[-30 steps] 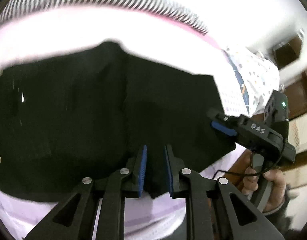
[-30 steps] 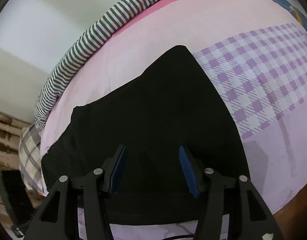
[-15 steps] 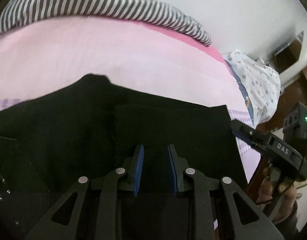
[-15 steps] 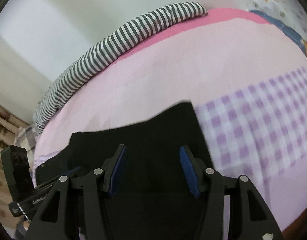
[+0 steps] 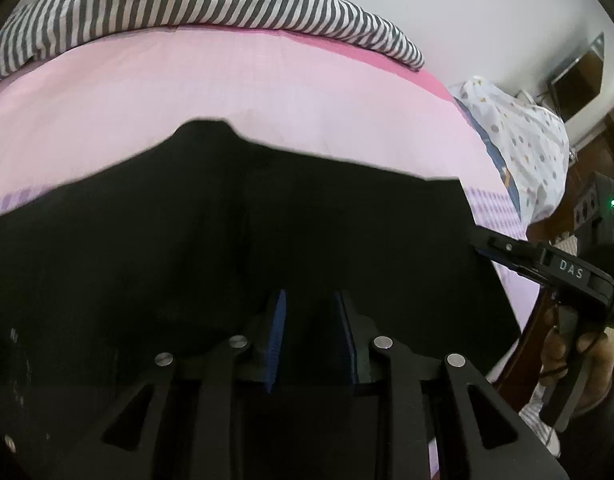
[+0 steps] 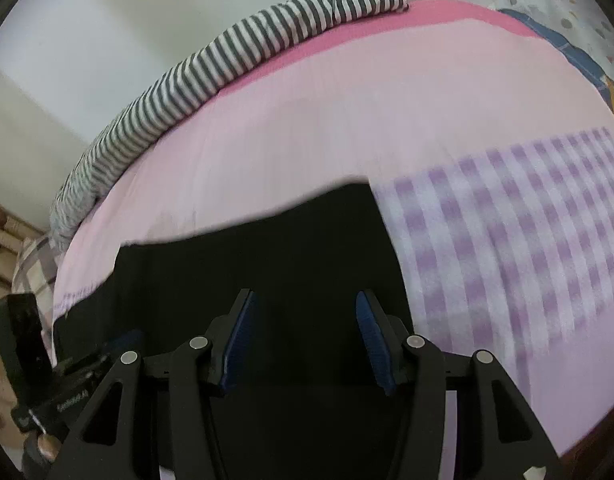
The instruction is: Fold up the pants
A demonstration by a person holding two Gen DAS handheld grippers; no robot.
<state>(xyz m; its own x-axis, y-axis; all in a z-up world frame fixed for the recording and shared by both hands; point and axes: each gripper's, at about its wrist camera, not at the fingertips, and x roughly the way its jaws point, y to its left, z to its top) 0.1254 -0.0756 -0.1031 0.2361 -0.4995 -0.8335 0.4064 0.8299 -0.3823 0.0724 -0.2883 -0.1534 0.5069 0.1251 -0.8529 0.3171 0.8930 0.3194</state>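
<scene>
Since a second ago both views have been lowered toward the bed [image 5: 267, 92], so that the pants [image 5: 267, 240] now fill the lower half of each picture, and the left claw [image 5: 310, 336] has been opened somewhat wider.

Largest first: the bed, covered in a pink sheet with a purple checked panel [image 6: 507, 220] toward three o'clock in the right view, serves as the folding surface. A striped blanket [image 5: 211, 8] is bunched along the far edge at twelve o'clock, and a dotted pillow [image 5: 519, 136] lies at two o'clock, both kept clear of the working area.

The pants, black and spread flat on the sheet, extend from nine to three o'clock in the left view, with a small peak at twelve.

The left claw is held over the near part of the cloth; its jaws are opening and the pads are not seen to press on fabric, probably a release after a fold. The right claw [image 6: 303, 336] hangs at six o'clock of its own view, over the pants' right-hand part, its jaws closing with dark cloth behind the gap; nothing is seen to be pinched yet. It also appears at three o'clock in the left view, by the garment's side edge, presumably so that edge can be taken.
</scene>
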